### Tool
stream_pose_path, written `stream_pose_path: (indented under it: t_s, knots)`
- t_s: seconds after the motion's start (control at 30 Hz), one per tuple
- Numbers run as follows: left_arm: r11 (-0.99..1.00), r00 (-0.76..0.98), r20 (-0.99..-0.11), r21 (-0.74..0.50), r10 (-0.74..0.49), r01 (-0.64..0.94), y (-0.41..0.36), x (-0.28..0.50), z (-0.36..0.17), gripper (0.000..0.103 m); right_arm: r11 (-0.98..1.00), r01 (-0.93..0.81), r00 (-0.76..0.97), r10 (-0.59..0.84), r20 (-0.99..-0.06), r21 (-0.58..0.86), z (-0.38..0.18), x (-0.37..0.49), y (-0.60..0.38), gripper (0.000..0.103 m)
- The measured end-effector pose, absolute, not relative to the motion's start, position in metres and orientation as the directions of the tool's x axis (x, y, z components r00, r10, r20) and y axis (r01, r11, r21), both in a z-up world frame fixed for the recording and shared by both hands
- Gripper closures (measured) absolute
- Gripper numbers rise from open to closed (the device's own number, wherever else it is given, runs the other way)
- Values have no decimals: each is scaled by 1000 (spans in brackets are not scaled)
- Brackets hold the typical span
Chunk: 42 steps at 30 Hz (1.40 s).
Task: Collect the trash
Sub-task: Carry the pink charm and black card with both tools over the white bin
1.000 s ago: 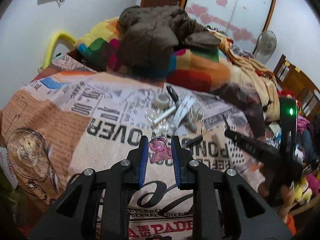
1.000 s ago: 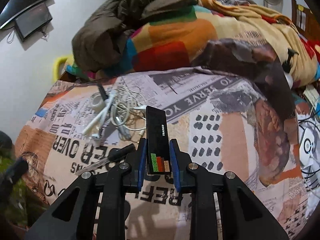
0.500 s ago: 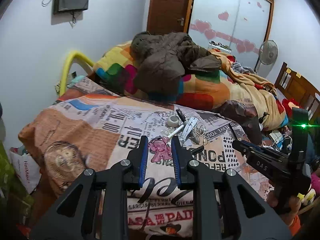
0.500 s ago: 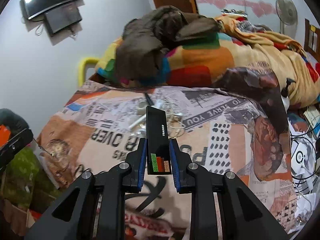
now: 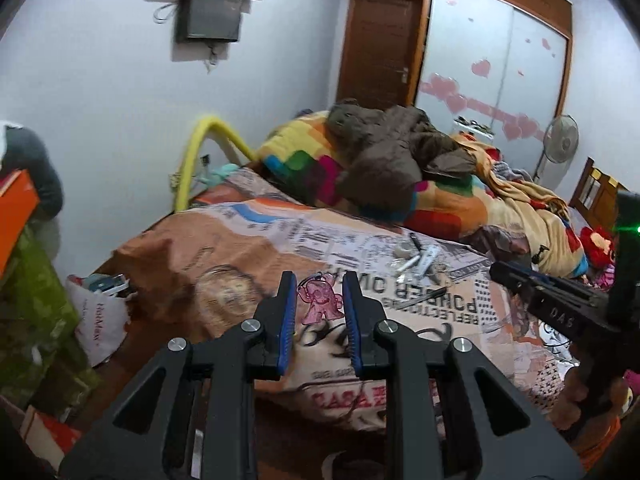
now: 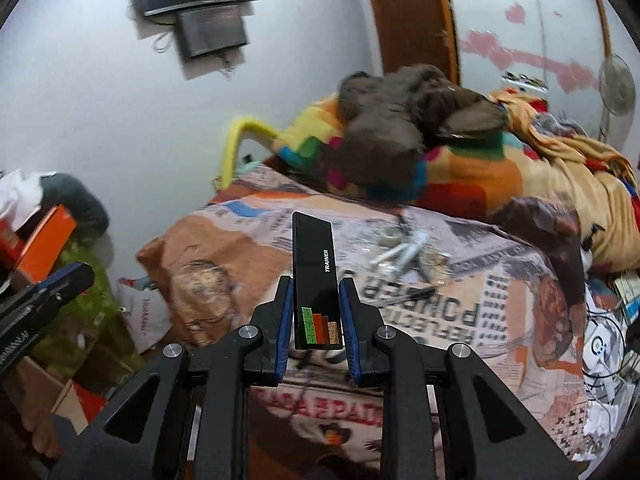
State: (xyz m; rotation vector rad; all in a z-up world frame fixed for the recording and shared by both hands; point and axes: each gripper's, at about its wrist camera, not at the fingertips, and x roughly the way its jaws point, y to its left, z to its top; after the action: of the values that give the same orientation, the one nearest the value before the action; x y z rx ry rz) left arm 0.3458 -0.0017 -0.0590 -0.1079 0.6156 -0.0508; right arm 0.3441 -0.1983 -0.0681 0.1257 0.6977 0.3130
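Note:
My left gripper [image 5: 319, 298] is shut on a crumpled pink wrapper [image 5: 320, 301] with a cartoon figure, held up off the bed. My right gripper [image 6: 315, 308] is shut on a long black box [image 6: 314, 276] marked "TRAINER", also held up off the bed. The right gripper shows at the right edge of the left wrist view [image 5: 560, 308]; the left gripper shows at the left edge of the right wrist view [image 6: 36, 304]. A white plastic bag [image 5: 100, 320] lies on the floor left of the bed and also shows in the right wrist view [image 6: 148, 312].
Small items [image 5: 416, 258] lie on the newspaper-print bedspread [image 5: 248, 248]: white tubes, a tape roll, cables, a black pen. A brown jacket [image 5: 384, 160] tops a colourful blanket. Cardboard boxes [image 6: 44, 240] and green fabric [image 5: 36, 312] crowd the floor at left. A fan [image 5: 560, 144] stands far right.
Both grippers have pulled back and up from the bed, keeping hold of the wrapper and the black box. The view has swung left, so the floor and the white bag now show.

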Motion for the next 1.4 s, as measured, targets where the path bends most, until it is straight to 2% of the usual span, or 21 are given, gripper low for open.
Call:
stream_pose_path:
  t_s: [0.33, 0.67, 0.97, 1.4]
  knots:
    - [987, 821, -570, -112, 31, -115, 84, 276, -67, 81, 891, -405, 666, 442, -600, 207, -60, 309, -104, 82]
    - [957, 780, -612, -127, 130, -259, 161, 225, -111, 81, 802, -564, 533, 537, -654, 198, -90, 288, -9, 82]
    - [920, 709, -683, -145, 173, -364, 212, 200, -179, 81, 731, -660, 407, 542, -735, 174, -138, 268, 63, 82]
    - [840, 572, -814, -240, 99, -487, 252, 192, -299, 81, 707, -684, 233, 446, -864, 180, -235, 269, 115, 82]
